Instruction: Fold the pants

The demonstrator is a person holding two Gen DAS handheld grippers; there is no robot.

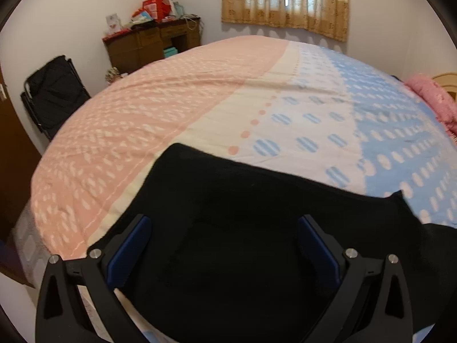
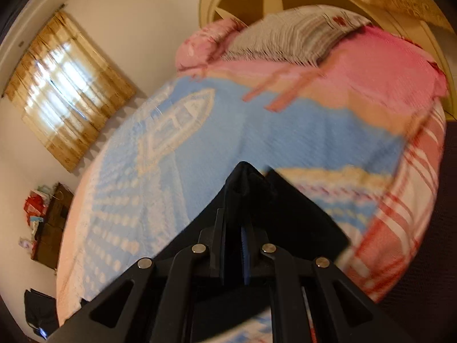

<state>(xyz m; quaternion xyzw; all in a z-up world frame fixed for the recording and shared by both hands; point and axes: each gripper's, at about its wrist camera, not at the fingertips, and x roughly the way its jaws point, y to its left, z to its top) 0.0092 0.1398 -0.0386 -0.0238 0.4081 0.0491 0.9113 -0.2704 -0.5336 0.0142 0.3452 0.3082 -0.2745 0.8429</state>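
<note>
Black cloth fills the lower half of the left wrist view: the pants (image 1: 242, 228) lie flat on the bedspread (image 1: 171, 108), at its near edge, straight ahead of and under the left gripper (image 1: 222, 225). Its jaws stand spread wide, the blue pads (image 1: 134, 245) apart with nothing pressed between them; the cloth shows through the gap but whether the tips touch it cannot be told. Seen from here the pants' far edge runs from left to right across the bedspread, dropping toward the right, where a small corner pokes up. That makes the long axis look crosswise to this gripper, though the near end is hidden by the fingers.

From the right wrist view, blurred by motion, the right gripper (image 2: 242, 177) has its jaws pressed together on a peak of the pants (image 2: 300, 214). The cloth falls away from the tips in a tent, down to the left and down to the right, above the bedspread (image 2: 257, 131). The pillows (image 2: 285, 37) lie further along the bedspread, beyond the tips.

As a judgement, the coming fold turns on this: the right hand already has its edge pinched and raised off the bedspread, while the left sits open over the flat part, so the lifted edge would be carried along the bedspread over the rest.
</note>
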